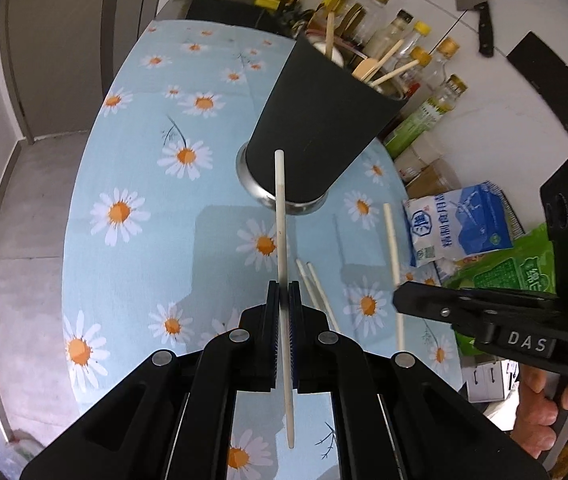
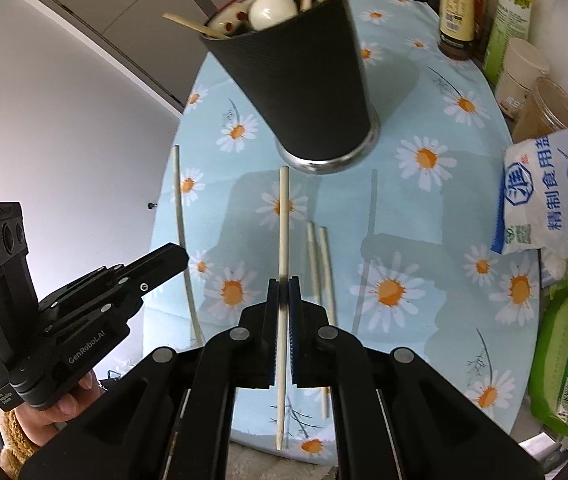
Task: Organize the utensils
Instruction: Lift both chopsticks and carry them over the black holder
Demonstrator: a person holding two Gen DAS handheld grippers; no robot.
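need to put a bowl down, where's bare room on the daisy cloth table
Bare cloth lies on the table's open side, away from the black ribbed utensil cup. Crowded: two loose white chopsticks before the cup, then the salt bag and bottles along the wall.

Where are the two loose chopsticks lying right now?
The pair lies side by side on the daisy tablecloth, in front of the black holder, just right of the right gripper.

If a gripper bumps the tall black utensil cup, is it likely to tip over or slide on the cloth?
The black utensil cup probably tips rather than slides: it is tall, widens upward, and stands on a narrow metal base. The chopsticks and spoon in it sit high, likely making it top-heavy. The daisy tablecloth may grip the base a little.
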